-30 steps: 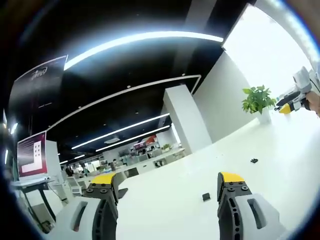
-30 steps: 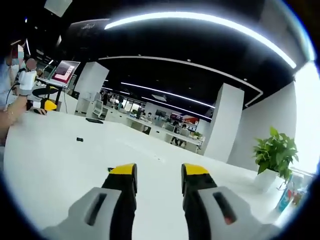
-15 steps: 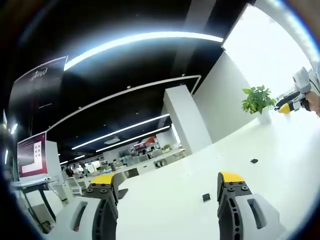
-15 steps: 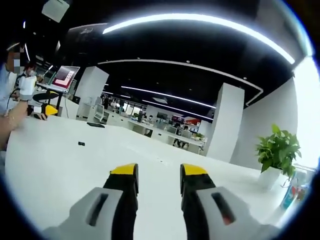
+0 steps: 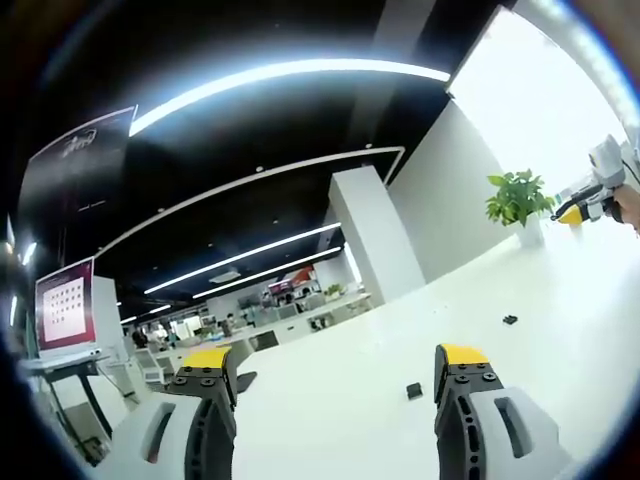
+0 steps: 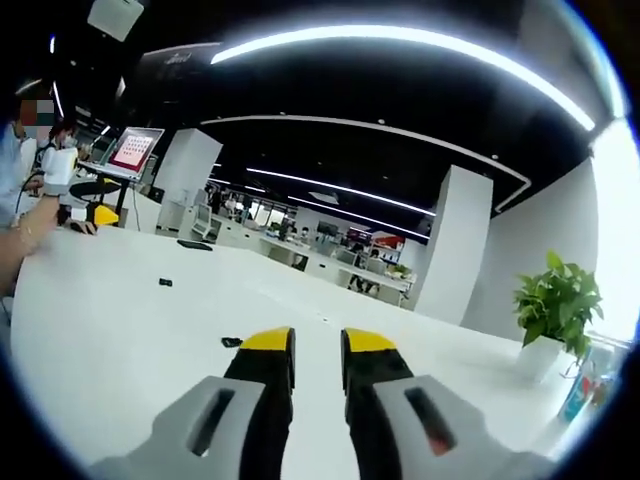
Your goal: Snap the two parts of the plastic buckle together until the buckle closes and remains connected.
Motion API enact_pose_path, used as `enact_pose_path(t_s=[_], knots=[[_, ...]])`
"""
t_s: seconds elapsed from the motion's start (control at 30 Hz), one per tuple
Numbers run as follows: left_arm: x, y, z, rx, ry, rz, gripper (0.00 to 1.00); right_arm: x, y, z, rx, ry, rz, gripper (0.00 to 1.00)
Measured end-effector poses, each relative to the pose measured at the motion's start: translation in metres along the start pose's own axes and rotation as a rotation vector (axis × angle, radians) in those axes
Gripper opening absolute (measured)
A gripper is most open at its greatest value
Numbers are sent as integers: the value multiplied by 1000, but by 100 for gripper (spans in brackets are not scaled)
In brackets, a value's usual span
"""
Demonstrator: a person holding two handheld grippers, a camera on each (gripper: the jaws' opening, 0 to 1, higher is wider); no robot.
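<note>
Two small black buckle parts lie apart on the white table (image 5: 340, 410). In the left gripper view, one part (image 5: 413, 390) sits just left of the right jaw and the other (image 5: 510, 320) is farther off to the right. My left gripper (image 5: 333, 358) is open wide and holds nothing. The right gripper (image 5: 585, 205) hovers at the far right edge. In the right gripper view, one part (image 6: 232, 342) lies just left of my jaws and the other part (image 6: 165, 282) is farther back. My right gripper (image 6: 318, 342) is open by a narrow gap, with nothing in it. The left gripper (image 6: 95, 213) is held at the far left.
A potted plant (image 5: 518, 197) (image 6: 556, 302) stands near one end of the table. A flat dark item (image 6: 192, 244) lies at the table's far side. A screen on a stand (image 6: 135, 148) (image 5: 65, 315) is beyond the table. Bottles (image 6: 577, 395) stand at the right.
The right gripper's jaws have drawn closer together, leaving a narrow gap. A buckle part has come into the right gripper view beside the left jaw. The left gripper stays wide open.
</note>
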State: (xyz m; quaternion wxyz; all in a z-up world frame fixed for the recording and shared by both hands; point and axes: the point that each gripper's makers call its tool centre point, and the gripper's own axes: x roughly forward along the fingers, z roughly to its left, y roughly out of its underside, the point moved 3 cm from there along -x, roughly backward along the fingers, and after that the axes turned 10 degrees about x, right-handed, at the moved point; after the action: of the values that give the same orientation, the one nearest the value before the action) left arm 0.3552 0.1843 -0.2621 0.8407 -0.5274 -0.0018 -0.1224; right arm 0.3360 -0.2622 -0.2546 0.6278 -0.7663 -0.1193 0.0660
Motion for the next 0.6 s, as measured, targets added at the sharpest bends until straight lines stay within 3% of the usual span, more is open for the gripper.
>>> enact_pose_path(t_s=[0.17, 0.3, 0.47, 0.53, 0.6], knots=[[-2, 0, 6, -22, -11, 1, 82, -1, -1, 0, -5, 5, -4, 19], [-3, 3, 12, -123, 11, 0, 80, 0, 1, 1, -23, 5, 15, 17], [-1, -2, 18, -130, 18, 14, 78, 1, 2, 2, -42, 8, 28, 16], [1, -7, 13, -185, 75, 8, 78, 1, 2, 2, -46, 11, 32, 14], [4, -9, 15, -208, 87, 4, 77, 0, -1, 3, -40, 9, 15, 14]])
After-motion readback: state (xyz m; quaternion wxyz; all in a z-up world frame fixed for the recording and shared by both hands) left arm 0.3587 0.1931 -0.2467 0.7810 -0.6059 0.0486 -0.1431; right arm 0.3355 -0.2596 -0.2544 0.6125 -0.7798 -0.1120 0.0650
